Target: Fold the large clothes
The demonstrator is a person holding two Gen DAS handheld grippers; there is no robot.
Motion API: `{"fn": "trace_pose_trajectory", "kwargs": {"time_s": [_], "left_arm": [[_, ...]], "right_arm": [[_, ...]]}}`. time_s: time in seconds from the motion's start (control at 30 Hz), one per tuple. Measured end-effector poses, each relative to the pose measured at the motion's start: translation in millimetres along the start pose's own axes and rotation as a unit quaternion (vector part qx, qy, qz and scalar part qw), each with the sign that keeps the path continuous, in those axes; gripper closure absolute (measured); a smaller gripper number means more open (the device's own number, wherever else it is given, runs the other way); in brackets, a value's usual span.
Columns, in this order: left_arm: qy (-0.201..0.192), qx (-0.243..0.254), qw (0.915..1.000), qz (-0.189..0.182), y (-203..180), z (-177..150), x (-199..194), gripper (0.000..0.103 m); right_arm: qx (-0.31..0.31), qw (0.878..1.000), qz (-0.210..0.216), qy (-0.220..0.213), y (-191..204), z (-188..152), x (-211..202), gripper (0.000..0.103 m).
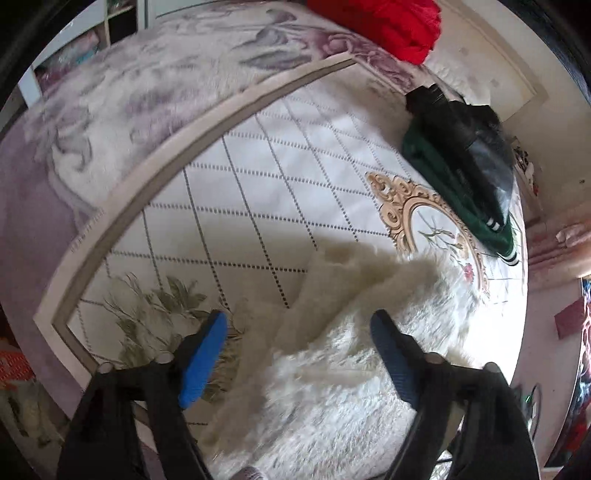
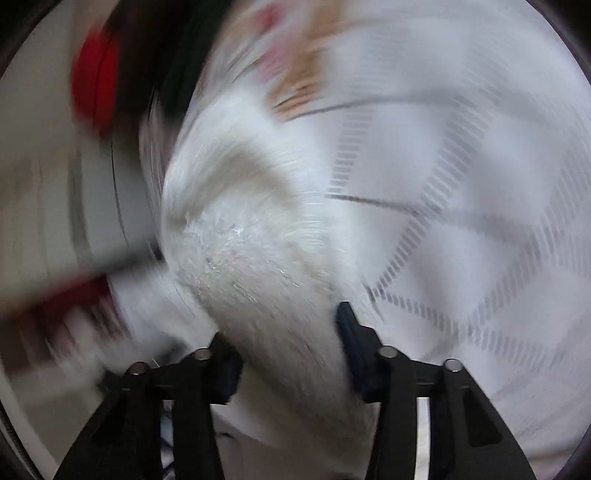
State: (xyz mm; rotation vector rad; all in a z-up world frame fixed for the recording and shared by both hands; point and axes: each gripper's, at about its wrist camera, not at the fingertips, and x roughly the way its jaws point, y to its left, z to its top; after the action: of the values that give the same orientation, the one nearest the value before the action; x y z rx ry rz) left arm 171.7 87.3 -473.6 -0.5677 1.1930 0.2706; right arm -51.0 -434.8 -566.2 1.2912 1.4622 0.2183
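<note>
A white fluffy garment point(image 1: 351, 376) lies spread on the quilted white bedspread point(image 1: 258, 166), with a folded flap reaching toward the middle. My left gripper point(image 1: 299, 321) hovers over its edge, blue pads wide apart; the fur lies below them and is not pinched. In the heavily blurred right wrist view, the same fluffy garment point(image 2: 258, 258) rises as a thick bunch between the fingers of my right gripper point(image 2: 282, 325). The bunch fills the gap from pad to pad, so the jaws look shut on it.
A green garment with white stripes point(image 1: 443, 177) and a black item point(image 1: 469, 136) on top of it lie at the far right of the bed. A red garment point(image 1: 391, 22) sits beyond. A purple floral blanket point(image 1: 129, 92) borders the bedspread.
</note>
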Motion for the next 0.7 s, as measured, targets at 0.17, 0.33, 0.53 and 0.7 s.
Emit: {"fn": "trace_pose_trajectory", "kwargs": {"time_s": [0.17, 0.33, 0.53, 0.7], "left_arm": [[0.008, 0.021, 0.9996, 0.02, 11, -23, -30, 0.012], [0.06, 0.005, 0.9973, 0.043, 27, -69, -34, 0.012], [0.085, -0.064, 0.9943, -0.012, 8, -73, -15, 0.012], [0.085, -0.07, 0.9938, 0.018, -14, -58, 17, 0.012]], "right_arm": [[-0.033, 0.994, -0.076, 0.069, -15, -67, -7, 0.059], [-0.15, 0.949, -0.165, 0.221, 8, -102, -11, 0.053], [-0.33, 0.912, -0.215, 0.113, 95, -58, -64, 0.022], [-0.415, 0.865, -0.26, 0.111, 138, -1, 14, 0.02]]}}
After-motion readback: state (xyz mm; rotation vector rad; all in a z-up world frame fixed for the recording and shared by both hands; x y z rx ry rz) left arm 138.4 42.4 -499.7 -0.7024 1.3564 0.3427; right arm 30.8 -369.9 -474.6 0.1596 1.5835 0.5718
